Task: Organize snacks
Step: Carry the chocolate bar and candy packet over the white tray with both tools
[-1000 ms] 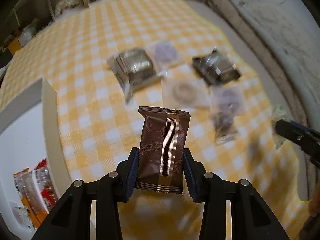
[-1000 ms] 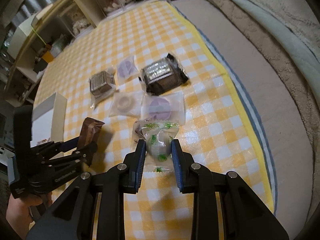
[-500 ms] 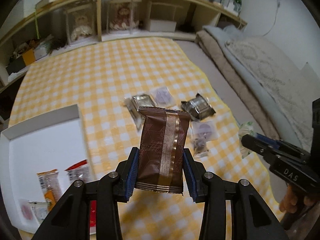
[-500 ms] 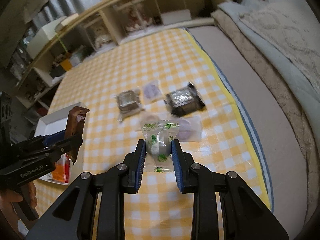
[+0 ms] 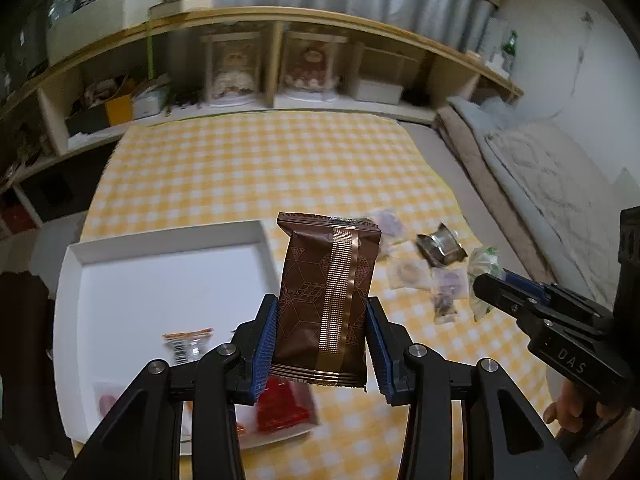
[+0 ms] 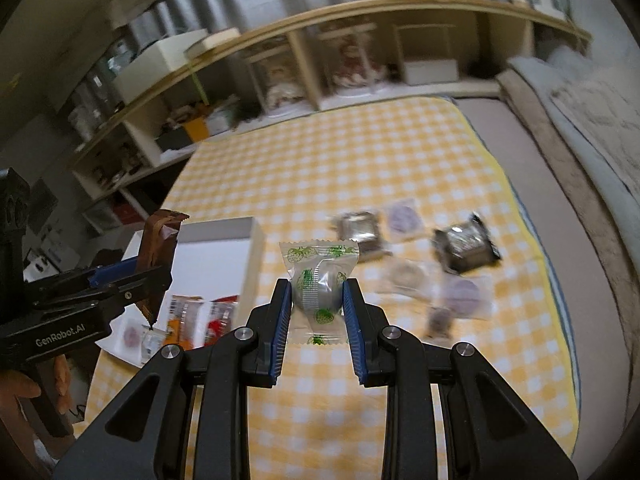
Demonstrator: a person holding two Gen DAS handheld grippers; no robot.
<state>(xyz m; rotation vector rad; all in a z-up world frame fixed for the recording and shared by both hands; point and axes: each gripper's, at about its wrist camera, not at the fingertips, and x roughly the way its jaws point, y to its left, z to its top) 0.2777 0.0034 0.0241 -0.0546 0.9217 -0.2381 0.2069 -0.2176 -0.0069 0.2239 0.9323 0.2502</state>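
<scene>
A yellow checked cloth is lying under a white box at near left. The left gripper is clamping an upright brown packet beside it; the right gripper is pinching a strawberry-print sweet above the cloth.

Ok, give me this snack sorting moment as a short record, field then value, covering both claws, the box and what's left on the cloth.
left claw: shut on brown snack packet, held upright
right claw: shut on strawberry-print candy
white box: open, on the checkered cloth, a few wrapped snacks inside
loose snacks: dark foil packet and several clear-wrapped ones lie on the cloth
</scene>
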